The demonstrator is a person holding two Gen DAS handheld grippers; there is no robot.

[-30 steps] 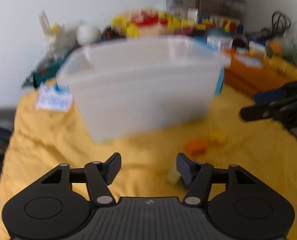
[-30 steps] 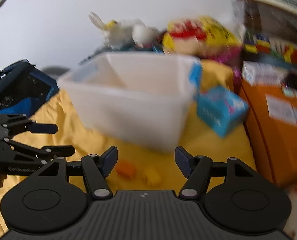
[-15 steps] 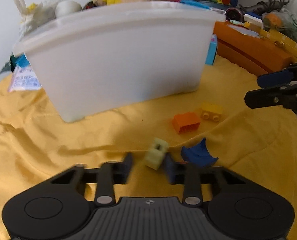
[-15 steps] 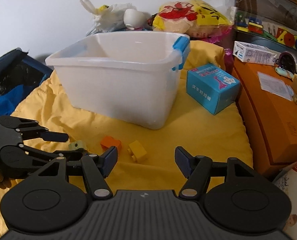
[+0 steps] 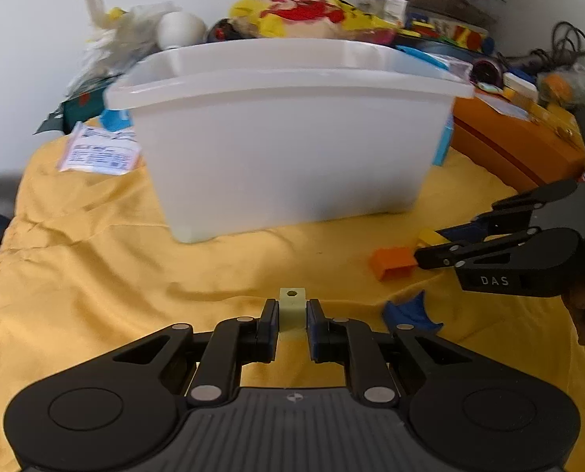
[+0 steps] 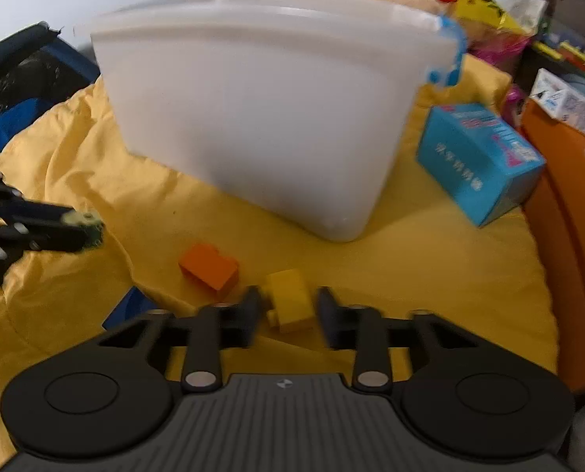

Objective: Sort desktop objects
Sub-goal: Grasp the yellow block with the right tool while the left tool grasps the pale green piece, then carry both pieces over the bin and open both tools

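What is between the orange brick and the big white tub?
Only bare yellow cloth lies between the orange brick and the tub; the right wrist view shows it best.

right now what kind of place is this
Probably a cluttered home desk or playroom table: a crumpled yellow cloth covers it, a translucent white plastic bin stands on it, and stacked books and toys crowd behind.

Both wrist fisheyes low over yellow cloth (image 5: pixel 95 259), facing white bin (image 5: pixel 288 149) close ahead; shared: bin, orange brick (image 6: pixel 209 265), each other's gripper at frame edge.
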